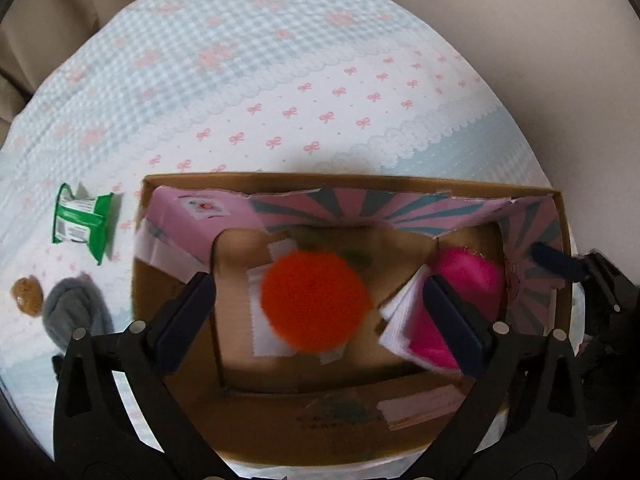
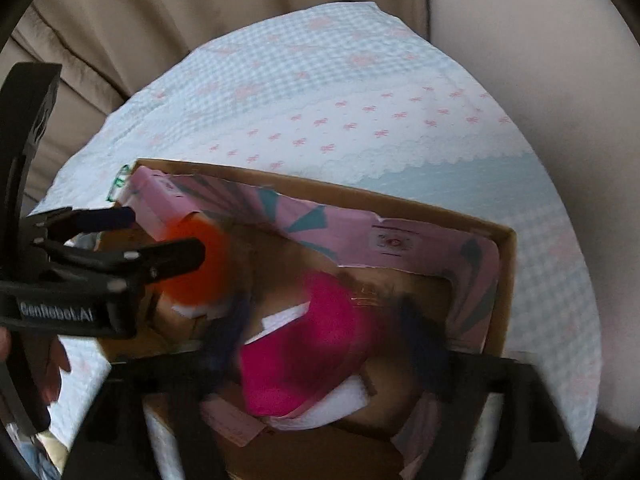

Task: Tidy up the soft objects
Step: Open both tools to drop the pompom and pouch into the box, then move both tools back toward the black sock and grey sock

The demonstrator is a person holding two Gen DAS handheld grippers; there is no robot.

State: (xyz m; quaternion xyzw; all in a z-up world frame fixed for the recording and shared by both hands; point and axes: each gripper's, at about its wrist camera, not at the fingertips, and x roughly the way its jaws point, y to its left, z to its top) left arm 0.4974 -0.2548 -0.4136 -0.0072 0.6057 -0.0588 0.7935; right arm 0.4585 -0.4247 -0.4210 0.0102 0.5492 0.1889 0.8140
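Sitting on a round table with a blue and white cloth with pink bows (image 1: 280, 80) is a brown cardboard box (image 1: 344, 184) with pink and teal paper walls inside. Both grippers point down into it.

From the left wrist camera, the left gripper (image 1: 318, 300) has its two dark fingers spread wide apart. A fuzzy orange ball (image 1: 314, 300) lies between them on the box floor, on top of white paper scraps. The fingers do not press on it. At about three o'clock from the orange ball is a fuzzy bright pink soft thing (image 1: 468, 280), with a small stack of white cloth squares (image 1: 400, 312) leaning just beside it.

From the right wrist camera, the right gripper (image 2: 324, 344) is blurry, but its dark blue fingers stand wide apart too, with the pink soft thing (image 2: 304, 352) between them. I cannot see them squeezing it. The left gripper (image 2: 168, 236) shows at nine o'clock, beside the orange ball (image 2: 200, 268).

Outside the box, at nine o'clock in the left wrist camera, a green and white snack packet (image 1: 82, 220) lies on the cloth. Near it, at about eight o'clock, are a grey soft sock-like thing (image 1: 76, 312) and a small brown cookie-like lump (image 1: 26, 294).
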